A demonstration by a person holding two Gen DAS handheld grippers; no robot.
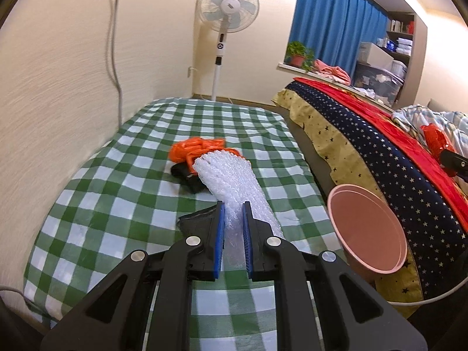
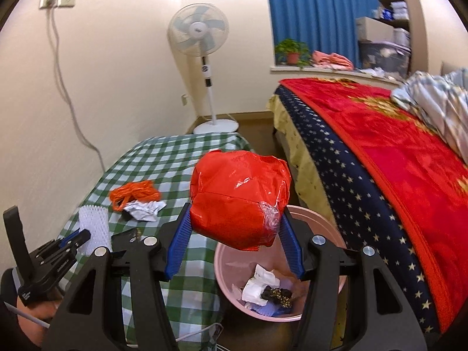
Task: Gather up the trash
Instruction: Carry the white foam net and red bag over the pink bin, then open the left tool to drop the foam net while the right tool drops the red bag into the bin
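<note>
My left gripper (image 1: pixel 233 208) is shut on a white foam net sleeve (image 1: pixel 231 181) that lies on the green checked table (image 1: pixel 117 204). It also shows in the right wrist view (image 2: pixel 74 238) with the sleeve (image 2: pixel 93 223). My right gripper (image 2: pixel 235 210) is shut on a crumpled red plastic bag (image 2: pixel 238 197) and holds it above the pink trash bin (image 2: pixel 321 225), which holds paper and dark scraps. An orange plastic bag (image 1: pixel 196 147) (image 2: pixel 133 193), a crumpled white paper (image 2: pixel 143 209) and a black scrap (image 1: pixel 187 172) lie on the table.
A bed with a red blanket (image 2: pixel 380 134) and starred skirt (image 1: pixel 380 158) stands right of the bin (image 1: pixel 365 231). A standing fan (image 1: pixel 226 8) is in the far corner. A cable (image 2: pixel 64 87) hangs down the left wall. A potted plant (image 2: pixel 292 51) sits on the sill.
</note>
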